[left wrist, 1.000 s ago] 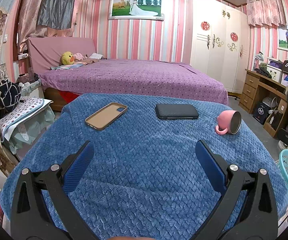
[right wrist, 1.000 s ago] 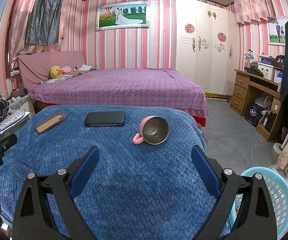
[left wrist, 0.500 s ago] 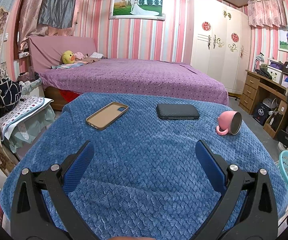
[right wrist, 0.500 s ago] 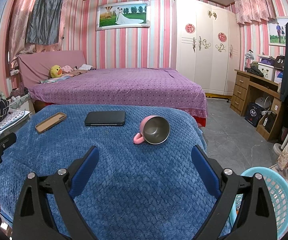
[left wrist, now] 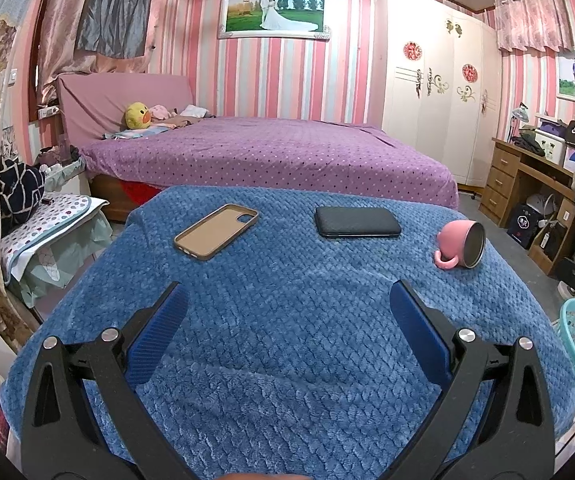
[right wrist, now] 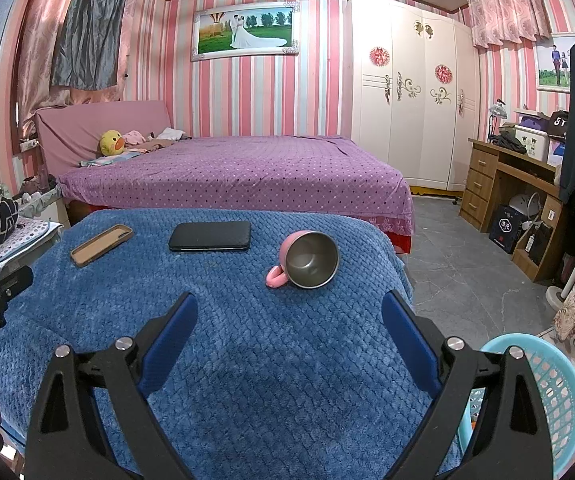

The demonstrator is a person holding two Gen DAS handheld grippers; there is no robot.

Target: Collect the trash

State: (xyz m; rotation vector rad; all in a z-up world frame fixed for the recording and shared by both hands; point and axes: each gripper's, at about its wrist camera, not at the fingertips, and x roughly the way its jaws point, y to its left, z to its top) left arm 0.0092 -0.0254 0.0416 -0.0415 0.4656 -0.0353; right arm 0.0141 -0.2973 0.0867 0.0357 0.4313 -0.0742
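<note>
Ahead of the left gripper, a little to its left side, a tan phone case lies flat on the blue blanket, hollow side up. Its two fingers are spread wide with nothing between them, probably so that a flat thing can be taken from both edges. Ahead and slightly to the right of it lies a black phone, also flat and apart from the case.

Ahead of the right gripper, just beyond its fingertips, a pink mug lies on its side with the mouth turned toward the camera and the handle resting on the blanket (a tipped mug may roll when touched). This gripper also stands spread and empty.

Right of and below it, beside the table edge, a light blue basket stands on the floor, low enough to drop things into. Something orange shows through its mesh, too small to name. Which of the three items counts as trash, I cannot tell; all three lie on the blanket, outside the basket.
</note>
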